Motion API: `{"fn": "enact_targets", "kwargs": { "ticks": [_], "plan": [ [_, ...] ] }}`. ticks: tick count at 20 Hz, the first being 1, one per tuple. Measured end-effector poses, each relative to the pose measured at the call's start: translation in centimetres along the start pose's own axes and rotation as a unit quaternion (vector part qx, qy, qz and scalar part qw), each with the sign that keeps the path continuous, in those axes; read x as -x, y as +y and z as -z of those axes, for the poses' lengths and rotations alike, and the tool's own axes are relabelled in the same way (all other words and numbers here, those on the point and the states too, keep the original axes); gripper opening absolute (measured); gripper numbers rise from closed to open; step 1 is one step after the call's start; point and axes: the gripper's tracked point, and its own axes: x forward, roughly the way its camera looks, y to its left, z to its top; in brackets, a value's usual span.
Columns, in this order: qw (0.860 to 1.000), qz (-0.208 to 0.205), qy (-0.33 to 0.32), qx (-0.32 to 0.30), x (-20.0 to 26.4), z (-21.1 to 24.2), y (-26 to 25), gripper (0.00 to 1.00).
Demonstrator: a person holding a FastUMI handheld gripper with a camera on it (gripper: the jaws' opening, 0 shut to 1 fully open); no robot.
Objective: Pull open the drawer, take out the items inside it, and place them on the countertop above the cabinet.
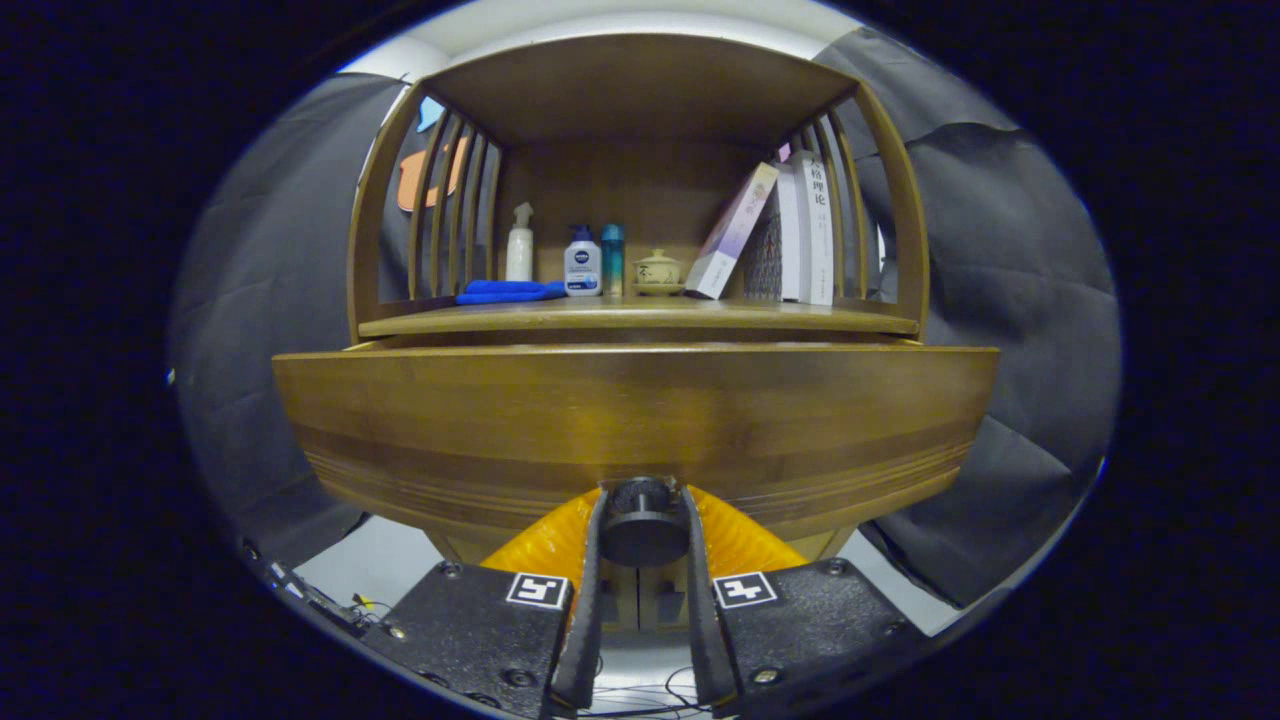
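Note:
A wooden cabinet's drawer front (630,420) stands close ahead of me, pulled a little way out from under the countertop (640,318). Its round dark knob (642,522) sits between my two fingers, and my gripper (643,500) is shut on that knob, one finger pressing each side. The drawer's inside is hidden behind its front panel.
On the countertop stand a white spray bottle (519,255), a white lotion bottle (582,262), a teal can (612,260), a small lidded cup on a saucer (657,271), a folded blue cloth (510,291) and several leaning books (790,235). Slatted sides and a wooden top enclose it.

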Motion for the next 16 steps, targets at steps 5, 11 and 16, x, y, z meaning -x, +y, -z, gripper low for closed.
{"fn": "enact_targets", "kwargs": {
  "ticks": [5, 11, 16],
  "plan": [
    [1.000, 0.006, 0.000, -0.003, 2.0, 0.6, -0.2, 0.40],
    [1.000, -0.001, 0.006, -0.012, 4.2, 1.9, -0.3, 0.40],
    [1.000, -0.002, 0.008, -0.014, 5.6, 2.4, -0.2, 0.40]
  ]
}}
